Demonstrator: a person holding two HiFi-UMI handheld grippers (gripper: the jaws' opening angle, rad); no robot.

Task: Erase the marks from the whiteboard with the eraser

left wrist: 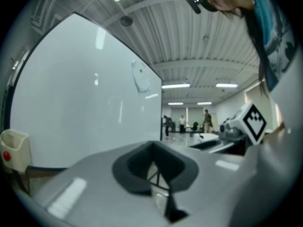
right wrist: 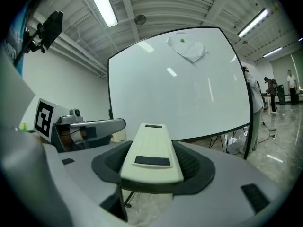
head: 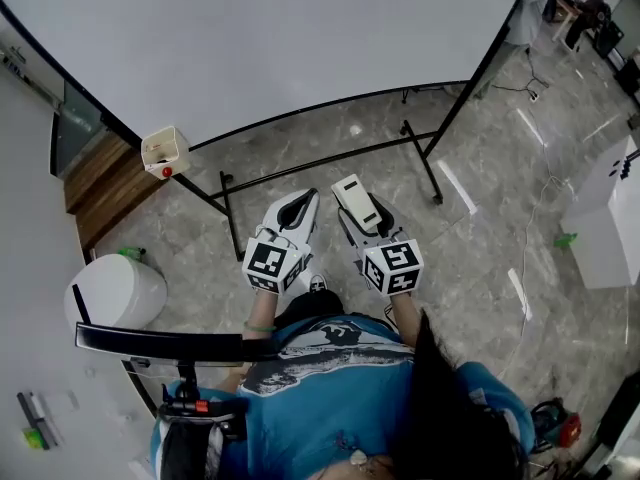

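At the far left of the head view, at about 10 o'clock from our tools, a small cream box with a red button hangs at the lower edge of the whiteboard, which fills the 12 o'clock side on its black stand over the stone floor. Moving right, the left tool is held low in front of us. Its own view shows the dark pads drawn nearly together, with only a sliver of floor visible between them, so it carries nothing. Just beside it, at 3 o'clock, the right tool is clamped on the cream eraser, which juts forward past the pads toward the board; we cannot tell which face carries the felt. Both tools are well short of the board and nothing touches it. The part of the board seen from the head looks clean. From the right gripper view, a pale patch with a small green dot sits high on the board at about 12 o'clock, and we judge this to be what is left to erase, though it is too faint to be sure. We judge the step in hand to be the approach, with the eraser gripped and wiping not yet begun. The next move calls for lifting the right tool up and forward, laying the eraser flat on that patch, and stroking across it under steady pressure.
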